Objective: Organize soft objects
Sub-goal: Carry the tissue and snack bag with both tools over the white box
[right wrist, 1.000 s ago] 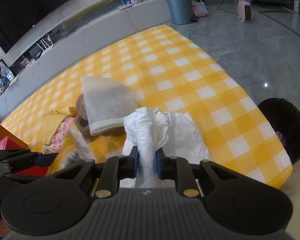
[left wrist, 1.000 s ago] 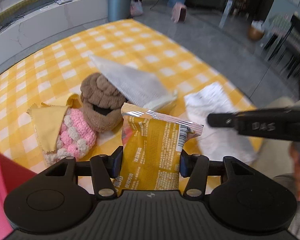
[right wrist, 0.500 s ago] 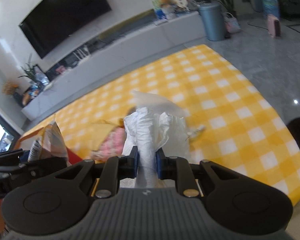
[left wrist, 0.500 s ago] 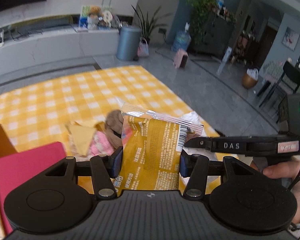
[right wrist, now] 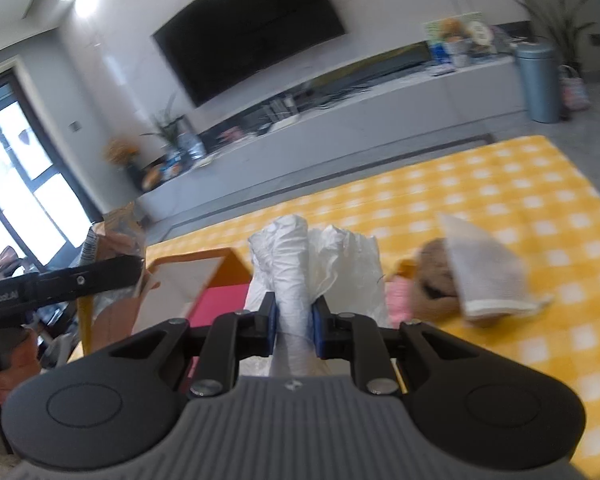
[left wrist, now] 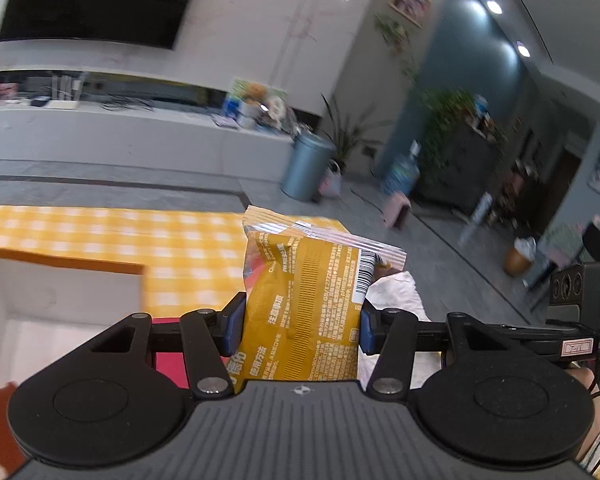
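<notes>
Above the box: my left gripper, jaws clenched on yellow snack packet.
Right gripper: grasping white plastic bag.
Plush toy: at 3 o'clock.

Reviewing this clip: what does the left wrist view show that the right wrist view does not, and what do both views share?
Left wrist only: the yellow snack packet face-on, clamped in the left gripper.

Right wrist only: the brown plush toy, the pink knitted item and the grey-white cloth lying on the checked cloth.

Both: the white plastic bag held by the right gripper, the open box, television and blue bin.
</notes>
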A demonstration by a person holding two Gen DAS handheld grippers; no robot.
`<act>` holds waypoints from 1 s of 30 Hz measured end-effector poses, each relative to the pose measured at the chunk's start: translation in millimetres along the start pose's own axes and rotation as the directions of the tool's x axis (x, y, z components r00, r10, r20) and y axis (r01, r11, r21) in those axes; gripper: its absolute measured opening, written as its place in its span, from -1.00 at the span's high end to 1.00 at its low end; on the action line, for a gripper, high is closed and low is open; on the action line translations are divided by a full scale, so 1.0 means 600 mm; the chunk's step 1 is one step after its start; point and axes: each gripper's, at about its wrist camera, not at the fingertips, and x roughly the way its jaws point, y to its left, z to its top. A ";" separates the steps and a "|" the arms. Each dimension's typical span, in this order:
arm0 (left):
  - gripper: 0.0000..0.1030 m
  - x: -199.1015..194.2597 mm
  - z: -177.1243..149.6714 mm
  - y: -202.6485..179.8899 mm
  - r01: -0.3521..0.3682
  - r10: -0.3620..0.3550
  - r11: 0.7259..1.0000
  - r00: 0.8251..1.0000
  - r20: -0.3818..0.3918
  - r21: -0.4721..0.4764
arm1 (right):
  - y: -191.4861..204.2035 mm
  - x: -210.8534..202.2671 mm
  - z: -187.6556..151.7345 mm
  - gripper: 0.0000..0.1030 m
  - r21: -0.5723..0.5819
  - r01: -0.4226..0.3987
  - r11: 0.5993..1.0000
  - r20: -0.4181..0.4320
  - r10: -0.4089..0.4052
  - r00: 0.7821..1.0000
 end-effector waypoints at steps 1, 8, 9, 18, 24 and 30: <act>-0.18 -0.013 -0.002 0.013 -0.005 0.006 1.000 1.000 0.018 -0.014 | 0.012 0.002 0.000 0.68 -0.007 -0.012 1.000 -0.006 0.012 1.000; -0.18 -0.071 -0.001 0.113 -0.010 0.025 0.992 0.993 0.118 -0.128 | 0.122 0.008 0.004 0.68 -0.081 -0.128 0.989 0.005 0.129 0.992; -0.18 -0.076 0.001 0.126 -0.024 0.042 0.990 0.991 0.129 -0.137 | 0.143 0.012 0.006 0.68 -0.099 -0.145 0.985 0.003 0.146 0.989; -0.17 -0.124 -0.012 0.225 -0.082 0.125 0.973 0.974 0.191 -0.217 | 0.325 0.131 -0.001 0.68 -0.238 -0.035 0.971 -0.039 0.026 0.999; -0.17 -0.120 -0.028 0.267 -0.141 0.198 0.956 0.957 0.211 -0.256 | 0.357 0.289 0.001 0.68 -0.189 -0.025 0.982 -0.154 -0.004 0.988; -0.17 -0.126 -0.046 0.309 -0.171 0.230 0.938 0.957 0.174 -0.301 | 0.363 0.447 -0.001 0.68 -0.168 0.019 0.986 -0.294 -0.068 0.954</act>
